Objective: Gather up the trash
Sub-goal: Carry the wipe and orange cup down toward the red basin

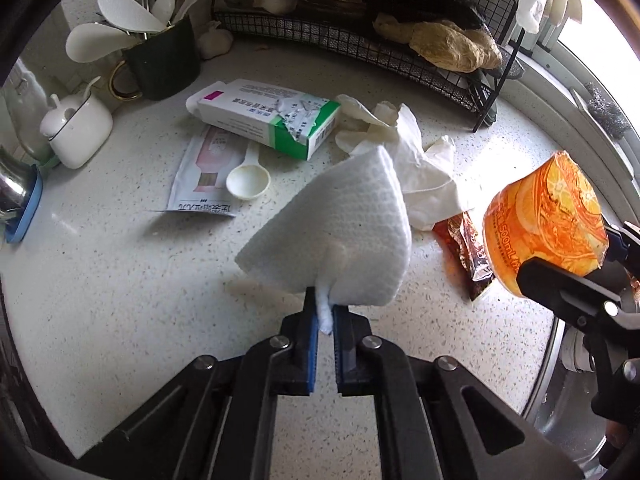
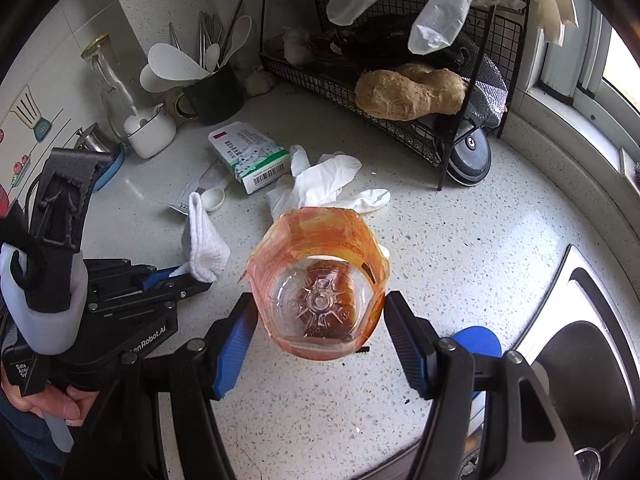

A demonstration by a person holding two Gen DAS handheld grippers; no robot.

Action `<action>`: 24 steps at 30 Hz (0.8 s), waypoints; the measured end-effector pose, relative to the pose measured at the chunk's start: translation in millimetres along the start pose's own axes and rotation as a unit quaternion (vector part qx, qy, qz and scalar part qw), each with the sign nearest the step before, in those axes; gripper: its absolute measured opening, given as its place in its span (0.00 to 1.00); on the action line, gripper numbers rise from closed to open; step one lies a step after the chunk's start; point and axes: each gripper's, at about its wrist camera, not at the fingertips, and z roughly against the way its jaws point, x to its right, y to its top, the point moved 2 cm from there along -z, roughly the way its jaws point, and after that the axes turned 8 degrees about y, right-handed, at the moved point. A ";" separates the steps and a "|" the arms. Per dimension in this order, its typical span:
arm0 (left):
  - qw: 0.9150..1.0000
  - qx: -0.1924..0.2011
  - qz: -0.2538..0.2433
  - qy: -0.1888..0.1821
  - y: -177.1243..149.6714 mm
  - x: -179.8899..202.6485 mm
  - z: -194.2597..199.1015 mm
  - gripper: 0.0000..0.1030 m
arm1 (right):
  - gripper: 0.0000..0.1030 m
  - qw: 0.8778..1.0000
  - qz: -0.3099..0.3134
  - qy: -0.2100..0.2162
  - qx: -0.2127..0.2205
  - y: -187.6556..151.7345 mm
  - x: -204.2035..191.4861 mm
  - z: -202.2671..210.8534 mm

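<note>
Left gripper (image 1: 325,312): jaws shut on a corner of the white wipe (image 1: 340,240), lifted off the table (image 1: 120,280). Right gripper (image 2: 320,320): jaws squeezing the orange bottle (image 2: 318,280) at both sides, bottom end facing the cam, held above the table. More trash lying on the table behind: torn green box (image 1: 264,120), white gloves (image 1: 400,152), small scoop (image 1: 248,178), flat packet (image 1: 204,176), brown wrapper (image 1: 464,252) just under the bottle. Sink (image 2: 580,344) off to the right.
</note>
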 end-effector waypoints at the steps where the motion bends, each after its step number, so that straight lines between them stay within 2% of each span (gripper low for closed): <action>1: 1.000 0.004 0.004 0.001 -3.5 -2.8 7.3 0.05 | 0.61 1.000 0.004 0.001 0.003 -0.4 -5.1 3.6; 14: 0.997 0.057 0.052 0.014 -87.4 -50.7 101.3 0.05 | 0.61 0.997 0.060 0.030 0.023 -33.1 -86.0 47.6; 24: 0.993 0.073 0.093 0.029 -192.2 -82.2 160.3 0.05 | 0.61 0.993 0.093 0.066 0.021 -84.9 -151.6 77.2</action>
